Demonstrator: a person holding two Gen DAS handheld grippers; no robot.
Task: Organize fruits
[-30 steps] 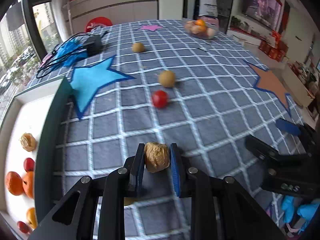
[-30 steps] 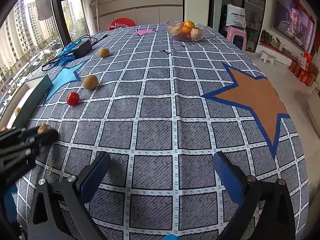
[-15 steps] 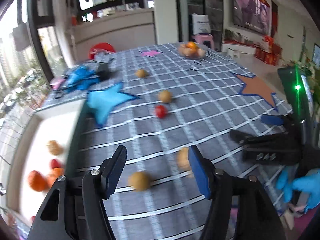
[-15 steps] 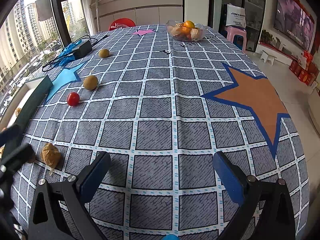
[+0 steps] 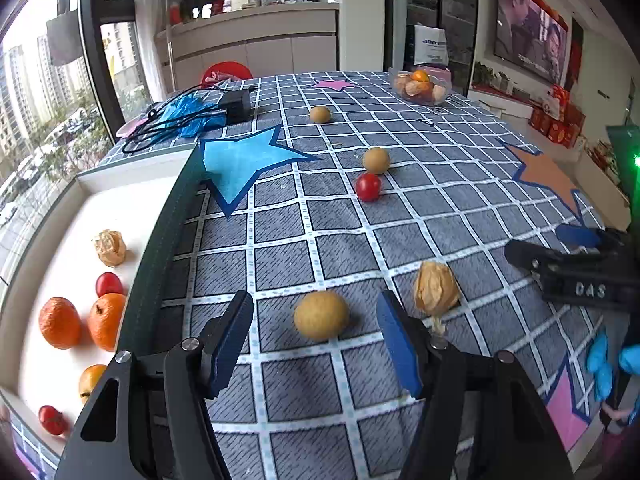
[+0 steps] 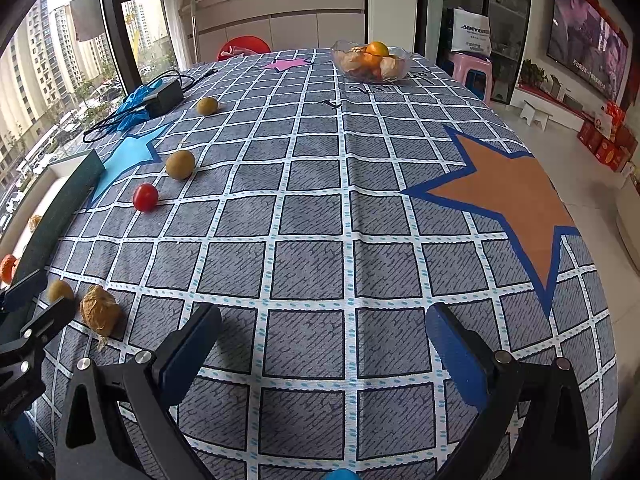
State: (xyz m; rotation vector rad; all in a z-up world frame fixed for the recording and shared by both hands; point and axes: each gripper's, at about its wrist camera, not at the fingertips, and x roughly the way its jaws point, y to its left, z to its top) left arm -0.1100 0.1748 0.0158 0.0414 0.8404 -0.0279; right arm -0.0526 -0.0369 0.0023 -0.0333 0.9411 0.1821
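The left hand-held gripper [image 5: 316, 344] hangs low over the table [image 5: 440, 208] with its two fingers wide apart and nothing between them but air. A round yellow-brown fruit [image 5: 321, 315] lies on the cloth right in that gap, not touched by either finger. Just past the right finger sits a papery husk fruit [image 5: 436, 289], also lying free on the cloth, close to the near edge of the table.

The right hand-held gripper [image 6: 320, 344] is open too, fingers far apart, and holds nothing. It waits over bare cloth near the near edge of the table.

At the left edge of the table is a white tray [image 5: 132, 200]. It already holds some fruit: two oranges [image 5: 80, 322], a small red one, another husk fruit and a few more. Further out on the cloth lie a red tomato [image 5: 368, 187] and a second round yellow-brown fruit [image 5: 376, 160] just beside it, and a third one nearer the far edge. A glass bowl [image 6: 374, 62] of fruit stands at the far edge.

So the sorting looks partly done. The step in hand seems to be picking a loose fruit to carry to the tray. The next move likely calls for the left fingers to go down around the round fruit and close softly, so it does not roll away or get squashed. The husk fruit is thin and light, so it would need an even softer squeeze
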